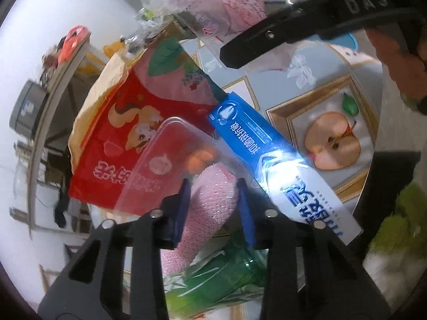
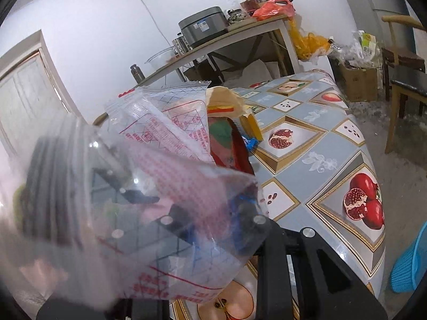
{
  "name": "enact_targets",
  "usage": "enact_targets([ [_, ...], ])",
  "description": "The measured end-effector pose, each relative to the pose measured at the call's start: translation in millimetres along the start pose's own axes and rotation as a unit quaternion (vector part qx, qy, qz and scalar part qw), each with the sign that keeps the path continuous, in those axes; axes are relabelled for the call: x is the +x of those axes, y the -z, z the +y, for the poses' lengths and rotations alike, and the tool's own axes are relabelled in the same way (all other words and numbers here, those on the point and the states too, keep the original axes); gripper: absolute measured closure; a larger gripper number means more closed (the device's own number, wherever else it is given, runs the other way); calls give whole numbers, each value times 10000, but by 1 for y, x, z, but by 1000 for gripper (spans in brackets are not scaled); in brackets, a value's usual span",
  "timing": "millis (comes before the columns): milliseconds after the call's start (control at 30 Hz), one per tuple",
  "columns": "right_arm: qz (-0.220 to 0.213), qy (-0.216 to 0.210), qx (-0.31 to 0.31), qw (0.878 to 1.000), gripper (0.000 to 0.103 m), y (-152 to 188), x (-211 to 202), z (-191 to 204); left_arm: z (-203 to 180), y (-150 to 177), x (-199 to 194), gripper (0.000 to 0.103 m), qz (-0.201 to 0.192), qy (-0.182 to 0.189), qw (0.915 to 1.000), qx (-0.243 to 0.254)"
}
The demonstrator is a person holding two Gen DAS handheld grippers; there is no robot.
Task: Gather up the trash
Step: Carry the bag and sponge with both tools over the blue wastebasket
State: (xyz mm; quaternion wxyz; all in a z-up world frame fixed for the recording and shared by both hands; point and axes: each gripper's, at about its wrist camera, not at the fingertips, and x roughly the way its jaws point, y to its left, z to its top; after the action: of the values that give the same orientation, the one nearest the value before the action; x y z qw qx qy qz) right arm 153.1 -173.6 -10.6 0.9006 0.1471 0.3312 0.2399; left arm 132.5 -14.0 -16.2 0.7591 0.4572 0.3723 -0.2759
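Note:
In the left wrist view my left gripper [image 1: 214, 208] has its blue pads pressed on a pink foam net [image 1: 208, 218]. Around it lie a red snack bag [image 1: 112, 138], a clear plastic tray [image 1: 170, 157], a blue and white toothpaste box [image 1: 267, 154] and a green bottle [image 1: 221, 277]. My right gripper [image 2: 210, 213] is shut on a clear plastic bag with red print [image 2: 165, 160], which drapes over its fingers and hides them partly. One black finger [image 1: 293, 24] of it reaches in above the pile, with the bag [image 1: 226, 2] hanging behind.
The table wears a blue-grey cloth with fruit pictures [image 2: 320, 144]. A blue basket [image 2: 413, 261] stands on the floor at the right, beyond it a wooden chair [image 2: 403, 80] and a cardboard box [image 2: 357, 80]. A side table with a grey cooker [image 2: 202, 28] lines the wall.

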Motion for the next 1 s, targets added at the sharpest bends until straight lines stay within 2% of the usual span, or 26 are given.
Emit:
enact_targets([
  [167,-60,-18,44,10000,80,1,-4,-5,-7,-4,-4,77,64,-268,9984,499],
  [333,-122,10,73,9999,80,3,-8,-6,-9,-7,-14,79,-129,-830,9911,1033],
  [533,-329,67,70,9994,80,1,-25,-5,13,-14,-38,80,-211,-1256,9878,894],
  [667,-600,107,52,9981,80,0,-49,-3,14,-23,-76,80,-567,-1307,9887,465],
  [800,-800,226,203,9963,80,4,-75,-11,15,-48,-114,80,-1280,-842,9878,-259],
  [900,-952,518,480,9930,80,15,-105,-29,13,-79,-131,80,-1883,-208,9786,-810],
  [1000,-1174,1052,894,9834,80,30,-146,-61,7,-121,-137,79,-2281,689,9632,-1244],
])
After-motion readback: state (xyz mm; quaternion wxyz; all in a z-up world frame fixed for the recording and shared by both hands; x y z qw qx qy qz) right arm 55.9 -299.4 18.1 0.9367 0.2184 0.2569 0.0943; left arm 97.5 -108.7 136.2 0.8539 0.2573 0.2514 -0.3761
